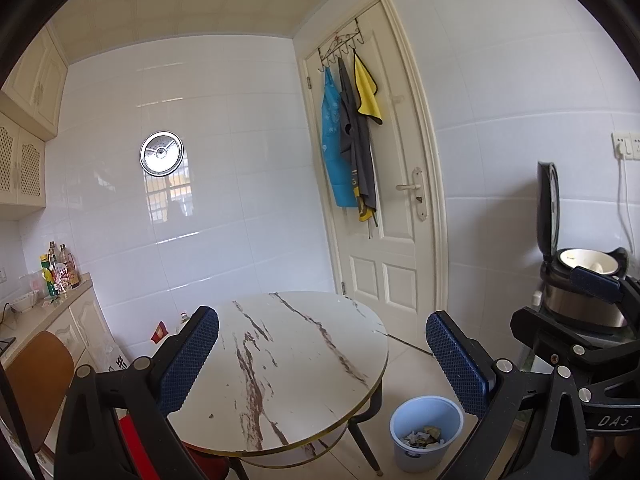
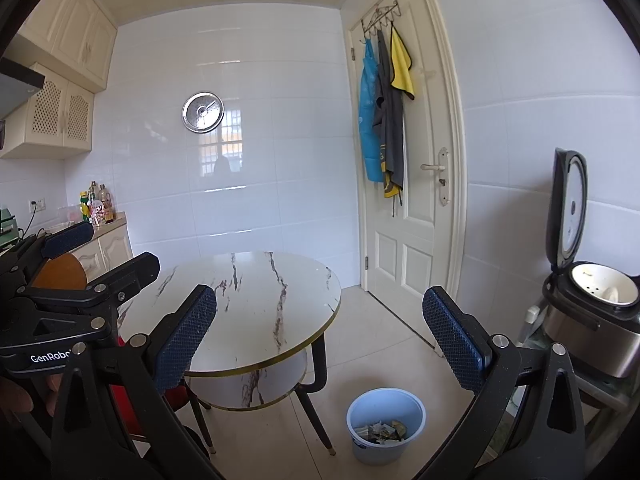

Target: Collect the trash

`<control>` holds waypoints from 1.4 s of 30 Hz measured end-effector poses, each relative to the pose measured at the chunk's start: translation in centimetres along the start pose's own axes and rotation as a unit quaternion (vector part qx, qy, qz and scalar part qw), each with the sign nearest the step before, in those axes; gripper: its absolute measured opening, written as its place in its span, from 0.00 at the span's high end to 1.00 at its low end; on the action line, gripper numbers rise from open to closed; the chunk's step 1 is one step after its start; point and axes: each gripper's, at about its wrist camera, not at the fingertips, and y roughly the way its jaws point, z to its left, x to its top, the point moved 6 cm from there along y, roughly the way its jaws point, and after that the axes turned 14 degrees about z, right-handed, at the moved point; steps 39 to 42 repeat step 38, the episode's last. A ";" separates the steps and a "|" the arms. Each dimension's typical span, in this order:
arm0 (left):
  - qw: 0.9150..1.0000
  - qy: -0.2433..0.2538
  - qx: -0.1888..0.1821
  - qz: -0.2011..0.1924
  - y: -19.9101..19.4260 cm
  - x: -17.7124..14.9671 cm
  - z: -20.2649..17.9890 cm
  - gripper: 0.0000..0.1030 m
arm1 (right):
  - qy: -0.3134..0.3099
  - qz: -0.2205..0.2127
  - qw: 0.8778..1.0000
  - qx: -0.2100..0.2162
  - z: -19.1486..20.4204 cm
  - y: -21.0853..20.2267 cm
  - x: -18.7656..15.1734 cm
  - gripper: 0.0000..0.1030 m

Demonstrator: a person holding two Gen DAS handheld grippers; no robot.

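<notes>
left gripper and right gripper fingers wide, empty. trash inside blue bin on floor at 5 o'clock, just beside round table edge; bare floor toward door.

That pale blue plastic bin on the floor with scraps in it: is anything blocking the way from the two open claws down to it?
Nothing visible does. The pale blue plastic bin stands uncovered on bare floor tiles, right of the round marble-patterned table. The right gripper and left gripper are both open and empty above it.
</notes>
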 end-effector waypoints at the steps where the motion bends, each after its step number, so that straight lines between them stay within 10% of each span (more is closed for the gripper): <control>1: 1.000 0.000 0.000 0.000 0.0 0.0 0.0 0.00 | -0.001 0.000 1.000 0.000 0.0 0.0 0.0 0.00; 42: 1.000 -0.007 0.000 -0.004 0.5 0.0 0.6 0.00 | -0.012 -0.006 1.000 0.006 0.4 -0.1 0.0 0.00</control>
